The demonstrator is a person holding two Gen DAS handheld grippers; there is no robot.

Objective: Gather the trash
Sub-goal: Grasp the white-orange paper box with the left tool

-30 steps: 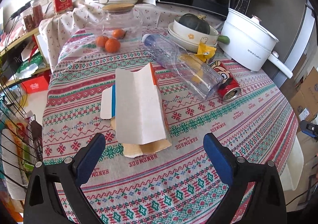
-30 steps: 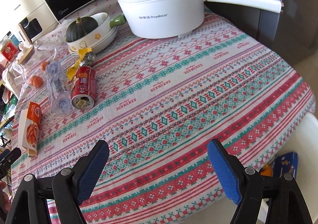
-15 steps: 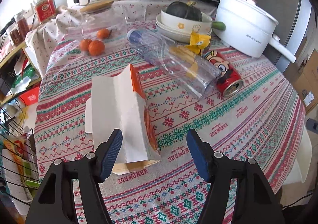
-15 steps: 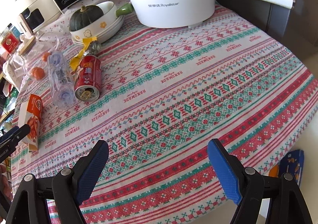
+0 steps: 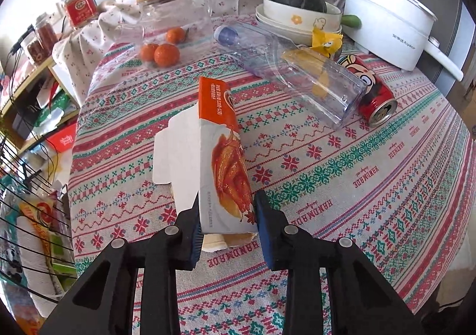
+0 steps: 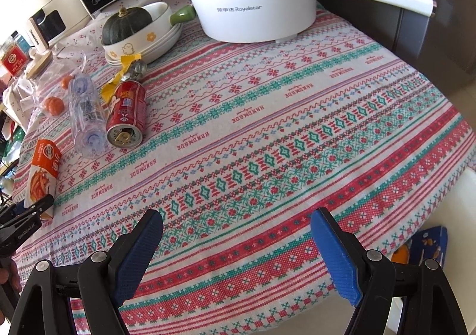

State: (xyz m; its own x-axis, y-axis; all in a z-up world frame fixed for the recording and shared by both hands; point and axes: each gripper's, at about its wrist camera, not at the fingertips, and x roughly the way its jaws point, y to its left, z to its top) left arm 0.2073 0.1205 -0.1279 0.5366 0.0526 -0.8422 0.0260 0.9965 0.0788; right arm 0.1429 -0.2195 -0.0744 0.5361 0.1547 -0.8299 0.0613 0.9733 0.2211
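A flattened cardboard box (image 5: 220, 162), glossy orange and white with a printed food photo, stands on edge on the woven patterned tablecloth (image 5: 357, 186). The left gripper (image 5: 227, 225), angled steeply down, has just been closing, its ribbed blue pads now pressing the box's near end. The right gripper (image 6: 238, 248) hangs over bare cloth, jaws wide apart and empty.

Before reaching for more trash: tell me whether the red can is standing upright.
No. The red can lies on its side on the tablecloth, beside the clear bottle.
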